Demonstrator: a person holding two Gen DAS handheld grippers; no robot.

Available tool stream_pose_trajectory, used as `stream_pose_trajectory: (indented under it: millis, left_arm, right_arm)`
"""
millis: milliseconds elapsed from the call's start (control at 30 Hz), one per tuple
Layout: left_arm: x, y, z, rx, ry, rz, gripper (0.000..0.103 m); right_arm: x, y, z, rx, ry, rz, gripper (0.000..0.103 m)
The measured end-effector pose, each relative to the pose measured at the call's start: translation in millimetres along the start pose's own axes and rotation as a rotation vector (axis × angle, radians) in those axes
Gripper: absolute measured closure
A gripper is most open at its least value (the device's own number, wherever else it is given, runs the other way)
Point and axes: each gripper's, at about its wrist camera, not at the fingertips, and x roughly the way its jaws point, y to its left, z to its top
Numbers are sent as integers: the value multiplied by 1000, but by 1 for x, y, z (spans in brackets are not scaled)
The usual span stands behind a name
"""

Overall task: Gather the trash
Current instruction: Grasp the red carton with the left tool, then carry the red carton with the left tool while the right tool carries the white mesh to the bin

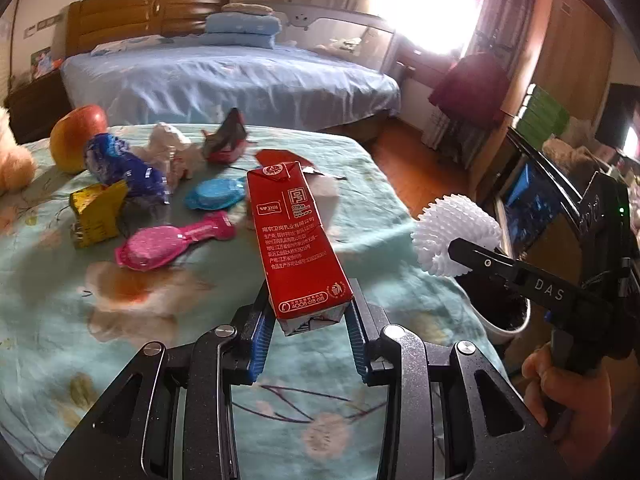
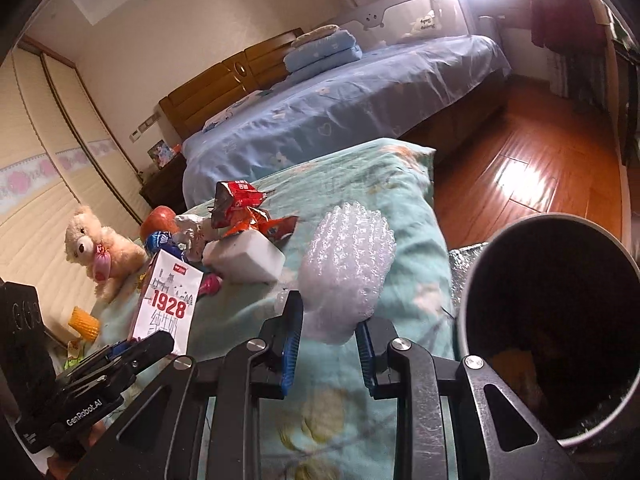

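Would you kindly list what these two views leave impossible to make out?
- Bin contents: right wrist view, interior too dark beyond an orange scrap.
- Window area: left wrist view, washed out by glare.
- Milk carton base: left wrist view, hidden between the left gripper pads.
- Foam fruit net lower end: right wrist view, hidden by the right gripper.
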Motion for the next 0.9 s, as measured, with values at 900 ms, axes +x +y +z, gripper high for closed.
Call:
stream_pose_trajectory:
  millis: [900]
  left_arm:
    - [6,-89,-8,159,26,-110,71]
  right_arm:
    - [-70,-53,-25,73,-88,-94,77]
